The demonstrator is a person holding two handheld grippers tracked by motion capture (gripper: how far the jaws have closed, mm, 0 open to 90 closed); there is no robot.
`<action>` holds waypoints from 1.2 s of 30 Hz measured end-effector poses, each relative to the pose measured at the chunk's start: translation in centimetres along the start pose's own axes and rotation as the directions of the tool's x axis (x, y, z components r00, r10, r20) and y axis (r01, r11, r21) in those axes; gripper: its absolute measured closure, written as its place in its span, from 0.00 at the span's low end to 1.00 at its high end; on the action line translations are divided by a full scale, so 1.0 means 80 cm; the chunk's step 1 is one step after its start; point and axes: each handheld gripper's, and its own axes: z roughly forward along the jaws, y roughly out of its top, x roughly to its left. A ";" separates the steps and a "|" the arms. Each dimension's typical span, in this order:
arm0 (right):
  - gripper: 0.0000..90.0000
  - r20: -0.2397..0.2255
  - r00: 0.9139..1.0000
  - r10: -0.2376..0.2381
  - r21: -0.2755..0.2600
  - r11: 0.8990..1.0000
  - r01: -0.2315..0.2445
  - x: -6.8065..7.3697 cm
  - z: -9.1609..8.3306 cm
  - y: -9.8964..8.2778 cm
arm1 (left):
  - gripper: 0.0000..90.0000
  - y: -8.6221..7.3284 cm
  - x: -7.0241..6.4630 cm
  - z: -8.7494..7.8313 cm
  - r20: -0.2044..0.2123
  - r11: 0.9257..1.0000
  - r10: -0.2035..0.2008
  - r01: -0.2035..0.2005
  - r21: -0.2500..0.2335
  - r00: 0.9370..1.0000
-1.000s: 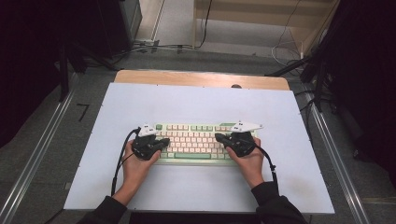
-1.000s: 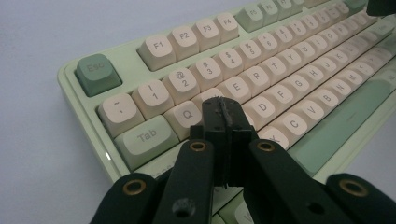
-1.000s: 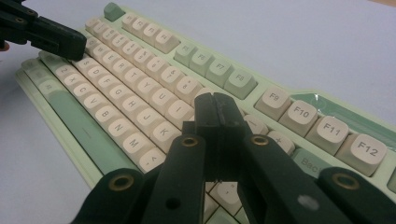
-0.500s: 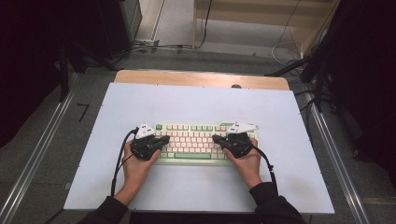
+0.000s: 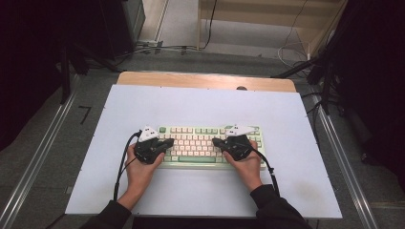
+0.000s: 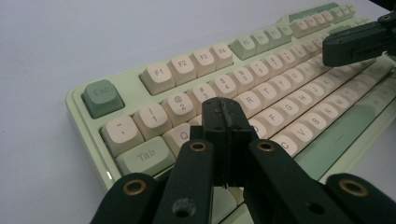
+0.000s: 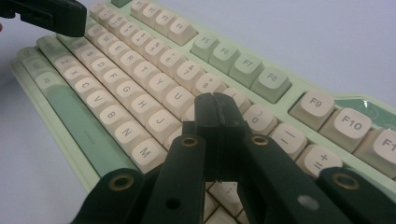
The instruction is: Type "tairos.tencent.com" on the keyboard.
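Keyboard (image 5: 200, 145) in green and cream lies in the middle of a white table (image 5: 205, 105), seen from the high view. A person's two hands come in from the bottom edge. The left hand (image 5: 138, 174) holds the left gripper (image 5: 168, 142) over the left end of the keyboard. The right hand (image 5: 248, 167) holds the right gripper (image 5: 216, 141) over the right half. Both black tips point inward, toward each other, and they are well apart. A black cable (image 5: 120, 167) runs back from the left gripper along the arm. Past the far edge of the table there is a strip of wood (image 5: 205, 80).

In the left gripper view, the left gripper (image 6: 223, 112) has its two jaws pressed tight together, with nothing between them. The tip sits over the letter keys just right of the Q key (image 6: 180, 135). I cannot tell if it touches a key. The Esc key (image 6: 100, 95) is green and sits at the near corner. The tip of the right gripper (image 6: 329, 49) shows far off at the upper right, over the keys.

In the right gripper view, the right gripper (image 7: 217, 109) is also clenched tight and empty. Its tip is over the keys near the J key (image 7: 161, 122), below the number row. The green space bar (image 7: 77, 121) runs along the left side. The tip of the left gripper (image 7: 77, 23) shows at the top left.
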 end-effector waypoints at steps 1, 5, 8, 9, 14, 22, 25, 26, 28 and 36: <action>0.97 0.000 1.000 0.000 0.000 1.000 0.000 0.000 0.000 0.000 | 1.00 0.000 0.000 0.000 0.001 1.000 0.001 -0.001 0.000 1.000; 0.97 -0.003 1.000 -0.002 -0.002 1.000 0.002 0.002 0.005 0.003 | 1.00 0.000 0.000 0.000 0.000 1.000 0.000 0.000 0.001 1.000; 0.97 -0.010 1.000 -0.008 -0.004 1.000 0.008 0.004 0.009 0.006 | 1.00 0.000 0.000 0.001 0.001 1.000 -0.001 0.001 0.007 1.000; 0.97 -0.010 1.000 -0.008 -0.004 1.000 0.008 0.004 0.009 0.006 | 1.00 -0.001 0.000 0.001 0.001 1.000 0.001 -0.001 0.009 1.000; 0.97 -0.013 1.000 -0.009 -0.002 1.000 0.009 0.005 0.012 0.009 | 1.00 0.000 0.000 0.001 0.001 1.000 -0.002 0.002 0.007 1.000; 0.97 -0.014 1.000 -0.013 0.005 1.000 0.013 0.006 0.017 0.011 | 1.00 0.000 0.000 0.001 0.003 1.000 -0.001 0.001 0.004 1.000; 0.97 -0.010 1.000 -0.019 0.008 1.000 0.020 0.007 0.019 0.011 | 1.00 0.000 0.000 0.001 0.005 1.000 -0.003 0.003 0.005 1.000; 0.97 -0.010 1.000 -0.022 0.009 1.000 0.022 0.008 0.019 0.011 | 1.00 0.000 0.000 0.001 0.007 1.000 -0.004 0.004 0.004 1.000; 0.97 -0.008 1.000 -0.027 0.015 1.000 0.027 0.008 0.021 0.011 | 1.00 0.000 -0.001 0.000 0.013 1.000 -0.007 0.007 0.001 1.000; 0.97 -0.006 1.000 -0.030 0.020 0.999 0.030 0.009 0.022 0.012 | 1.00 0.000 -0.001 0.000 0.021 1.000 -0.012 0.012 0.000 1.000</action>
